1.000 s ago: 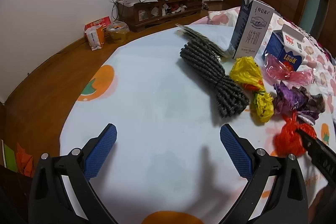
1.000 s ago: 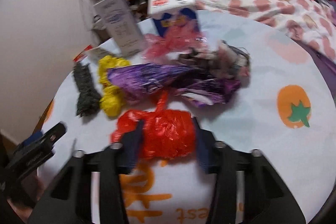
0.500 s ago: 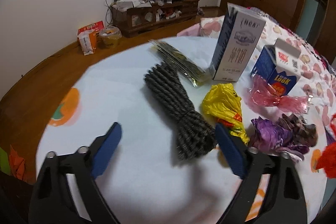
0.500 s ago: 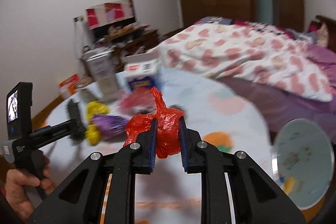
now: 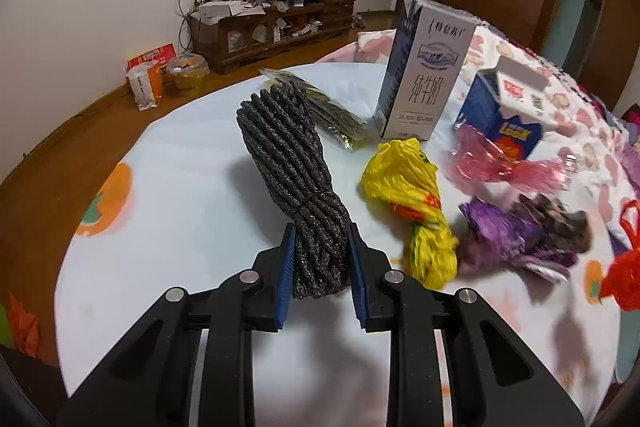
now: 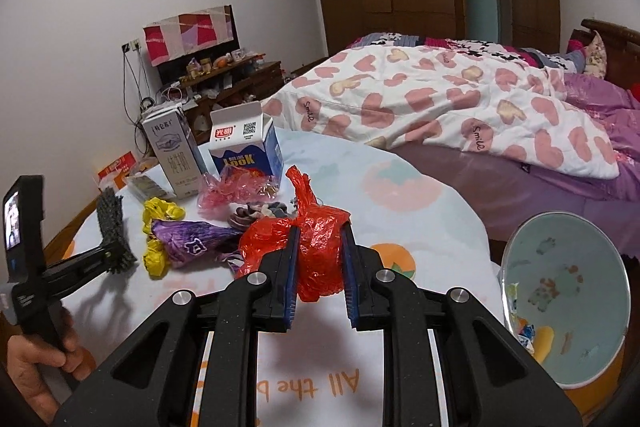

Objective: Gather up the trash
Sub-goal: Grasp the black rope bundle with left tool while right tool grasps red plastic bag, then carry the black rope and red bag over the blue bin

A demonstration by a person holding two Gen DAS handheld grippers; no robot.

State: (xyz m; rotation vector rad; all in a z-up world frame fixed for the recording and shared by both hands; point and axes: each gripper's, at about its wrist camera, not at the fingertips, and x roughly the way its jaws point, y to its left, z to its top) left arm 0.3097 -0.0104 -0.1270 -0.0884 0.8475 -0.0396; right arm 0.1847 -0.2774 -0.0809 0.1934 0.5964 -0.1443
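right wrist view: right gripper (image 6: 319, 259) clamped on red bag (image 6: 318, 247), bin (image 6: 568, 301) just right of it; left gripper (image 5: 321, 267) pinching rope bundle (image 5: 294, 179), long axis pointing away.

purple wrapper (image 5: 516, 239) is motion-blurred; waste bin (image 6: 600, 367) is cut off by the frame edge.

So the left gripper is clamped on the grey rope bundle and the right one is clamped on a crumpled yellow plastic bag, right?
Not quite. The right gripper is clamped on a crumpled red plastic bag, as the right wrist view shows. The left gripper does hold the grey rope bundle.
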